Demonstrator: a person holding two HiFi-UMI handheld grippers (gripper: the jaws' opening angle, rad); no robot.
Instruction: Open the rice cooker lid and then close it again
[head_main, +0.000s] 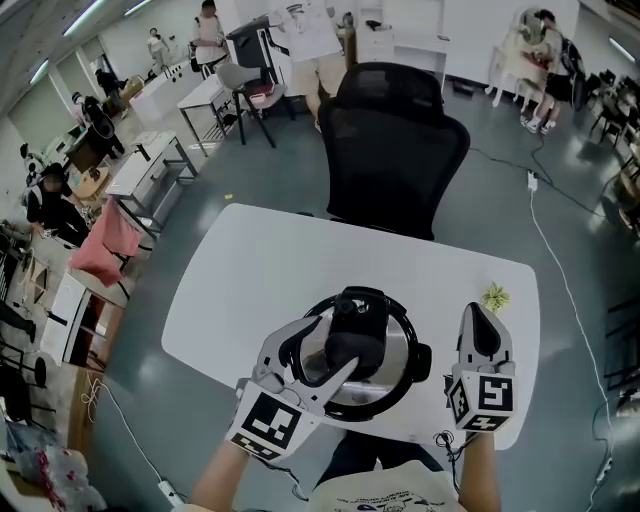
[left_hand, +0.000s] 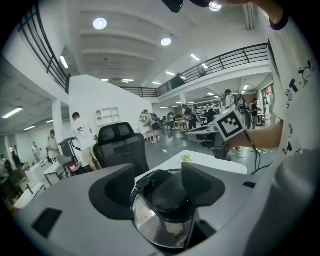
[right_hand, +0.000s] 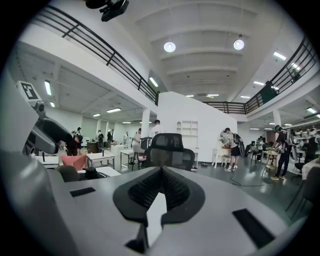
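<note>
The rice cooker (head_main: 400, 375) stands at the near edge of the white table (head_main: 250, 280), its shiny metal lid (left_hand: 155, 227) down and a black handle (head_main: 355, 320) on top. My left gripper (head_main: 322, 357) comes in from the lower left, and its jaws stand open on either side of that handle (left_hand: 170, 192) without pressing on it. To the right of the cooker, my right gripper (head_main: 480, 318) hovers over the table, shut with nothing in it. In the right gripper view its pads (right_hand: 150, 190) meet, pointing at the chair.
A black office chair (head_main: 395, 150) stands at the table's far side. A small yellow-green object (head_main: 495, 295) lies on the table beyond the right gripper. Desks, chairs and people fill the hall behind, and a cable (head_main: 560, 270) runs along the floor at right.
</note>
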